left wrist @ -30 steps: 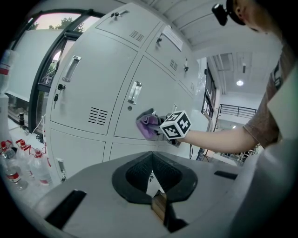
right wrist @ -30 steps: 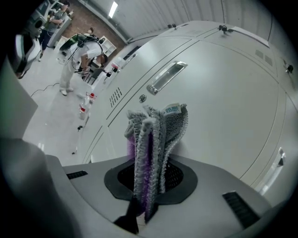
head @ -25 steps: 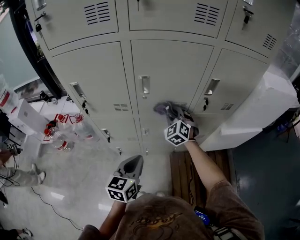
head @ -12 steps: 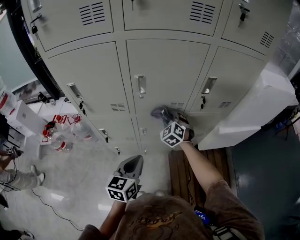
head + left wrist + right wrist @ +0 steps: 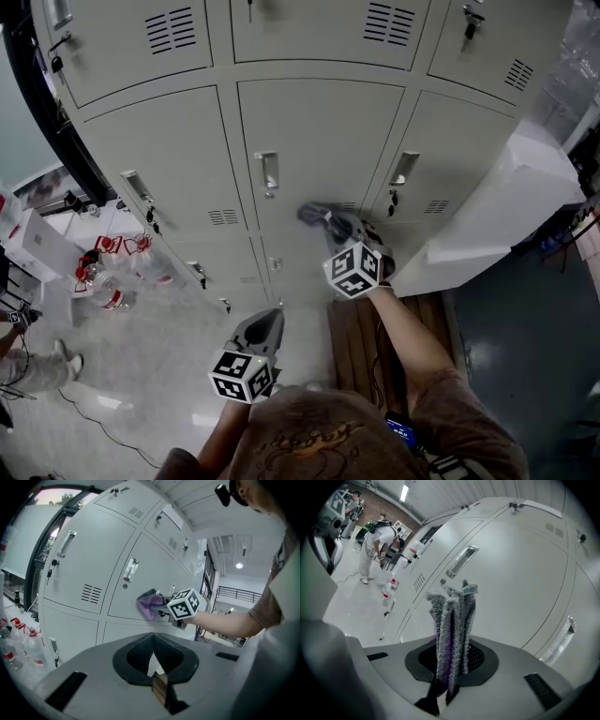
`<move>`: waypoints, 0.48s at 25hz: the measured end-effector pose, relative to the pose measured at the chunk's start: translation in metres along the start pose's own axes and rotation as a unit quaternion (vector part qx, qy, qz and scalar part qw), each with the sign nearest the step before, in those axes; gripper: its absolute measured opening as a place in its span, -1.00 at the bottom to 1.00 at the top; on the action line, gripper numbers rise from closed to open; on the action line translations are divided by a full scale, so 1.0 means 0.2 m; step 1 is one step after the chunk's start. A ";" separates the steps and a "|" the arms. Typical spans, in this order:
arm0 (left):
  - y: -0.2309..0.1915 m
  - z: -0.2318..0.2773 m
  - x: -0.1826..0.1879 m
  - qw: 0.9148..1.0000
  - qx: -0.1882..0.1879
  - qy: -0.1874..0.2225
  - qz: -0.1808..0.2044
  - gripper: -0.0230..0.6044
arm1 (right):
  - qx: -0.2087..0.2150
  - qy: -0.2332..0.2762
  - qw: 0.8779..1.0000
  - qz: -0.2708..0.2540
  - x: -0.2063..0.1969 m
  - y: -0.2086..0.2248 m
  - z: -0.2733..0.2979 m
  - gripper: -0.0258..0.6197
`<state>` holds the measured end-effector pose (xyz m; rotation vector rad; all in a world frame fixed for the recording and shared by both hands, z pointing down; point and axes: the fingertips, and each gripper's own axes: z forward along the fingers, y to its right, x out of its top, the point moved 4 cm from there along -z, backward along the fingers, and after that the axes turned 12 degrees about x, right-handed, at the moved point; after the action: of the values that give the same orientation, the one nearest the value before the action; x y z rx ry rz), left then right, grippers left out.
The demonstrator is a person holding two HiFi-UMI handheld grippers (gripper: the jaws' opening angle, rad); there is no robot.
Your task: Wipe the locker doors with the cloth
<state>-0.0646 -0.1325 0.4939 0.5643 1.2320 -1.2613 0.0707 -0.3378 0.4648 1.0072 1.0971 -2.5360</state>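
Cloth [image 5: 451, 630] sticks out past the fingers, squeezed tight by my right gripper [image 5: 443, 691] to rub the locker door [image 5: 511, 583]; left gripper [image 5: 157, 681] is closed, empty.

Red-labelled bottles [image 5: 101, 281] stand on the floor [image 5: 141, 375] near a white box [image 5: 37, 246], well apart from wooden slats [image 5: 349, 339].

my right gripper [image 5: 443, 693] has its jaws clamped on the grey and purple cloth [image 5: 452, 634], which stands up bunched, a small label at its tip, just below the recessed handle [image 5: 461, 560] of a pale locker door [image 5: 520, 588]; far left i see a person [image 5: 375, 545] bending over
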 end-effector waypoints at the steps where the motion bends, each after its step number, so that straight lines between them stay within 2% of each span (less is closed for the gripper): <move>1: 0.01 0.01 0.00 1.000 -0.004 0.000 0.001 -0.91 | -0.008 0.006 1.000 0.002 0.03 0.04 -0.04 -0.75; 6: 0.06 0.04 0.00 1.000 -0.026 -0.001 0.004 -0.91 | -0.059 0.024 0.998 -0.022 0.18 0.27 -0.27 -0.75; 12: 0.11 0.06 0.00 0.999 -0.046 -0.003 0.009 -0.91 | -0.128 0.056 0.988 -0.064 0.40 0.55 -0.56 -0.75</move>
<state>-0.0396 -0.1361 0.4904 0.5034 1.2696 -1.1843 0.1142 -0.3288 0.2945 1.0503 1.5191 -2.3729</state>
